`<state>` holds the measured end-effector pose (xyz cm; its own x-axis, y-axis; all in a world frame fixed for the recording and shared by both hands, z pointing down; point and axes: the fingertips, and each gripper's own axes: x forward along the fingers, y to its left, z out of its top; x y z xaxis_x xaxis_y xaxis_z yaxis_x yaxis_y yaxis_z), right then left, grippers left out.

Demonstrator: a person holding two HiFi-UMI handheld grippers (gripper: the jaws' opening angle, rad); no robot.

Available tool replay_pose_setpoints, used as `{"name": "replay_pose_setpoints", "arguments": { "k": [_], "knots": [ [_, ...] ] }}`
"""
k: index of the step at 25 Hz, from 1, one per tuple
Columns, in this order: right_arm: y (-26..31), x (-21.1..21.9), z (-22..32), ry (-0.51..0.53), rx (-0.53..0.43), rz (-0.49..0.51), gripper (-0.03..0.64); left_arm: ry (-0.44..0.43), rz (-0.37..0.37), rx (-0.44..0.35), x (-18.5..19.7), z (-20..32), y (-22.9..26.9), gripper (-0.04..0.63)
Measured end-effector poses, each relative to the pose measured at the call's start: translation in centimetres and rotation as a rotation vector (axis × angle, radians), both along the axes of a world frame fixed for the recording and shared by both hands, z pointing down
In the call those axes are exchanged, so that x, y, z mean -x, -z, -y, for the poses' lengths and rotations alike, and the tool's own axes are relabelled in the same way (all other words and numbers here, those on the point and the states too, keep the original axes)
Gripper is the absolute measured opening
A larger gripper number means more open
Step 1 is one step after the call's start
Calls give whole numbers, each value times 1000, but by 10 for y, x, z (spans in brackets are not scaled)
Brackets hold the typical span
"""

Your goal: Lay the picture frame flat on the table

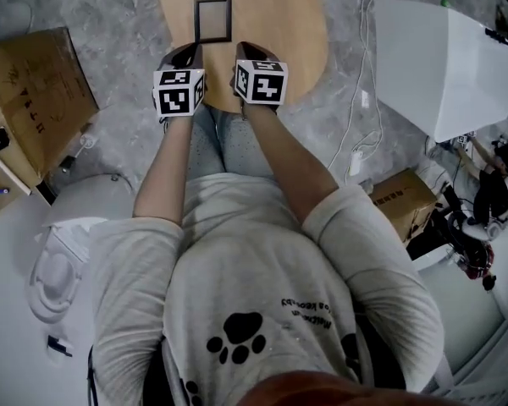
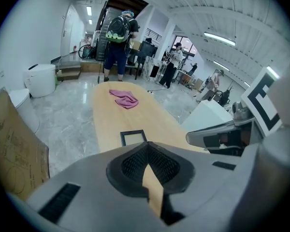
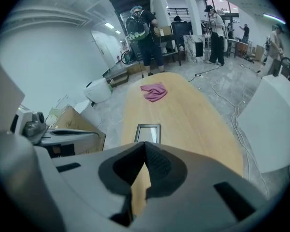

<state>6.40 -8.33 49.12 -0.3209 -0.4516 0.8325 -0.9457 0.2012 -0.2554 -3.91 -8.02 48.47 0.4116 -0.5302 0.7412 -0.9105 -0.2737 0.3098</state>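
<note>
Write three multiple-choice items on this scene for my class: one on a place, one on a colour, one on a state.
1. Where is the frame?
A. on the floor
B. flat on the table
C. on a box

2. What colour is the cloth at the table's far end?
A. green
B. white
C. pink

3. How do the left gripper and the right gripper stand?
A. both shut and empty
B. both open
C. left shut on the frame

Answers:
1. B: the head view shows the frame lying on the wood top, beyond both grippers.
2. C: both gripper views show a pink bundle on the table.
3. A: each gripper view shows the pads together with nothing between them.
</note>
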Motion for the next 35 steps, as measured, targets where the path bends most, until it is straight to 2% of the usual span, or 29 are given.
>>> {"name": "replay_pose_setpoints", "arguments": {
  "k": [4,11,17,22,26,29,35],
  "knots": [
    [33,-2,-6,-1,-44,0,11,9,-3,-34,7,-7,29,9],
    [95,-6,-30,-29,-141,52,11,-18,17,-140,1,-23,89,9],
    [150,-4,-43,24,-266,67,11,15,12,-241,0,-38,140,9],
    [207,-1,-34,61,-429,81,11,22,16,-365,1,-37,191,9],
    [261,0,-28,86,-578,90,11,37,21,-497,1,-35,244,9],
    [301,3,-24,106,-687,96,11,63,-3,-602,2,-31,287,9],
    [359,6,-31,117,-818,117,11,80,-40,-744,2,-41,355,9]
  ]
}}
